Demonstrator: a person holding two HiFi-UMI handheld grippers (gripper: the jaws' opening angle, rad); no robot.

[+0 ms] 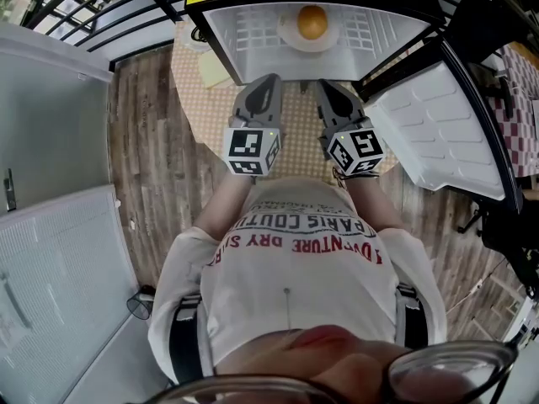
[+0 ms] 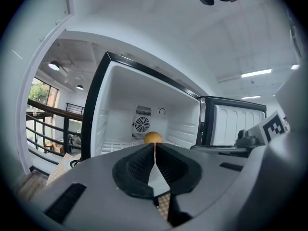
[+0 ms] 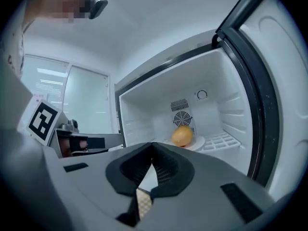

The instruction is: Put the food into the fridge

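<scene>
An orange (image 1: 312,22) lies on a white plate (image 1: 291,39) on the wire shelf inside the open fridge (image 1: 244,45). The left gripper view shows the orange (image 2: 153,137) deep in the compartment, and the right gripper view shows the orange (image 3: 182,135) on the plate (image 3: 199,142). My left gripper (image 1: 269,80) and right gripper (image 1: 323,85) hover side by side just outside the fridge opening, close to my chest. The left gripper (image 2: 154,146) has its jaws together with nothing between them. The right gripper (image 3: 153,146) is shut too and holds nothing.
The fridge door (image 1: 438,133) stands swung open at the right. A round table with a checkered cloth (image 1: 202,112) lies under the grippers, with a yellow sheet (image 1: 214,71) on it. A white cabinet (image 1: 50,141) stands at the left, and a black railing (image 1: 93,7) at the far left.
</scene>
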